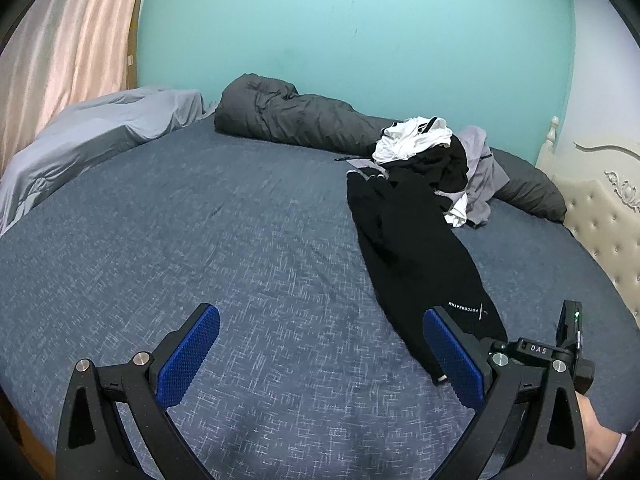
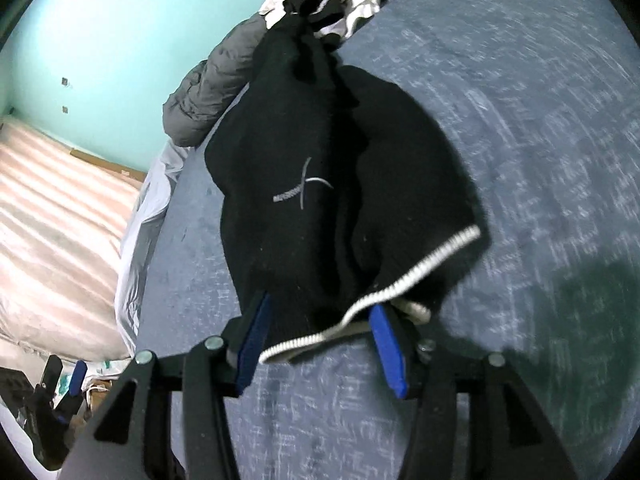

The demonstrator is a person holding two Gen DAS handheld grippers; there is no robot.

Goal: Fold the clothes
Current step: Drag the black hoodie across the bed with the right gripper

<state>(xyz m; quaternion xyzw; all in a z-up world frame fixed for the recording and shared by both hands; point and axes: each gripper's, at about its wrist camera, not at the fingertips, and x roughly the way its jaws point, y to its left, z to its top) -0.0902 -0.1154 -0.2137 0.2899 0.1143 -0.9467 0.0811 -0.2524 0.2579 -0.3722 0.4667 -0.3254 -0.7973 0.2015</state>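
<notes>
Black knit trousers (image 2: 320, 184) are stretched along the blue bedsheet (image 1: 200, 240) from the clothes pile (image 1: 432, 160). Their white-edged waistband lies between the half-parted right gripper (image 2: 320, 340), apparently released. The left gripper (image 1: 320, 360) is spread wide and empty. The legs should be flattened before folding.

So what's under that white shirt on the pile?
The white shirt lies on top of the clothes pile. Under it, black clothing and a grey garment peek out. Anything deeper in the pile is covered.
</notes>
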